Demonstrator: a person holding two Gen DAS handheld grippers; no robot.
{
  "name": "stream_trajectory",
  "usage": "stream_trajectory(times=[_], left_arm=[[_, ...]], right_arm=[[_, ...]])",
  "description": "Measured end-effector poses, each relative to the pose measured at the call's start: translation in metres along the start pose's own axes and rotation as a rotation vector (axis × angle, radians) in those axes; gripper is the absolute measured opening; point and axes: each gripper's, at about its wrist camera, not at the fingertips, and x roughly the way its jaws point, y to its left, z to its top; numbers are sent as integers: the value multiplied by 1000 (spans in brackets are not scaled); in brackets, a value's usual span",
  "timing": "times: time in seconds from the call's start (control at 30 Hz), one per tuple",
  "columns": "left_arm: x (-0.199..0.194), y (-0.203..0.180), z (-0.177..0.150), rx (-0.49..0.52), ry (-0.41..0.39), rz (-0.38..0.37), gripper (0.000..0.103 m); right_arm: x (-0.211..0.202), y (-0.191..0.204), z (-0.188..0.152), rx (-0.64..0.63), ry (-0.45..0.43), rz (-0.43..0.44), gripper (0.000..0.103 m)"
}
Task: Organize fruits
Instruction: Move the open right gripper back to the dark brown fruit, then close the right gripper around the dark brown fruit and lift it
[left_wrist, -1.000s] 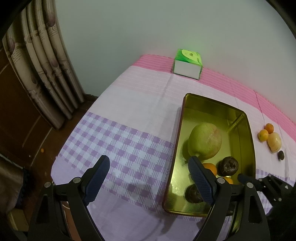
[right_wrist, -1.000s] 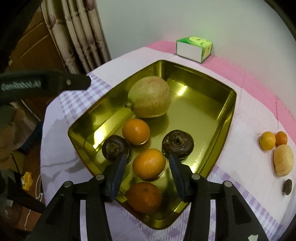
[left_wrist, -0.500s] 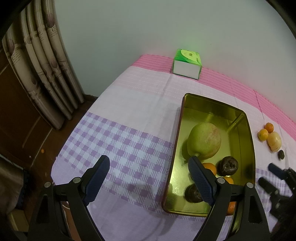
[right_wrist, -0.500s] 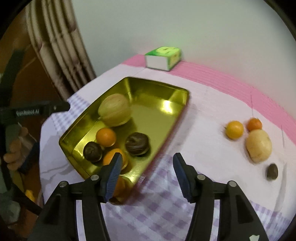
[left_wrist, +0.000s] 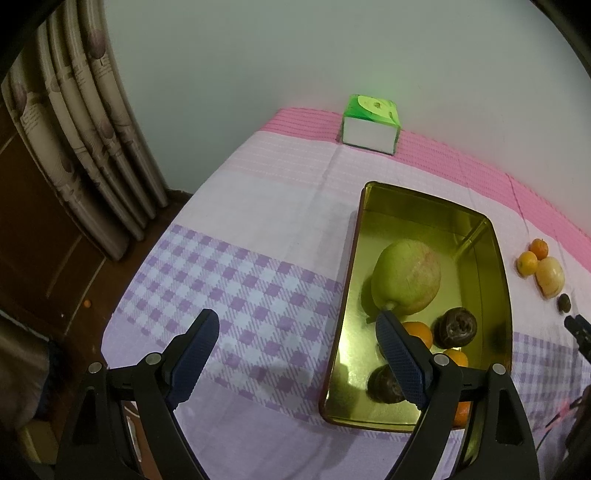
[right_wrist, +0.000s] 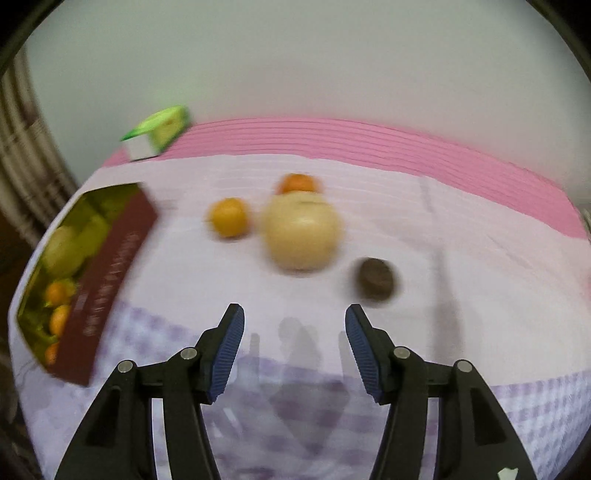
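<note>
Hovering left tongs: wide apart, empty | right tongs: parted, empty, above tablecloth

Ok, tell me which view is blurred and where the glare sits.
Right wrist view: motion blur smears the pale round fruit, the oranges and the green box; only the right hand-held gripper is sharp. Left wrist view: sharp, with glare on the gold tray floor, a green glow over the box, and fisheye bending at the edges.

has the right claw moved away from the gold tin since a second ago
Yes. The right claw swung right off the gold tin, now facing the loose fruit on the cloth.
</note>
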Motion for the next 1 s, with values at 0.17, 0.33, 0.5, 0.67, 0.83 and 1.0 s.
stream_trajectory(times=[0.17,0.33,0.5,0.67,0.83,1.0], left_arm=[[-2,-3,2,9,-20,-9,87],[-2,-9,3,32,-28,-3,87],[-4,-23,4,60,-28,6,87],[-10,-50,6,105,-37,-31,87],[-10,-92,10,176,-34,-81,87],[-7,-144,10,256,-18,-151,87]], right_arm=[[11,-37,-2,60,3,-42,55],[29,-46,-1,74,13,-37,55],[41,-51,4,75,7,-27,54],[45,-54,9,64,-9,-18,53],[47,-55,11,50,-20,-19,41],[45,-53,8,34,-23,-10,35]])
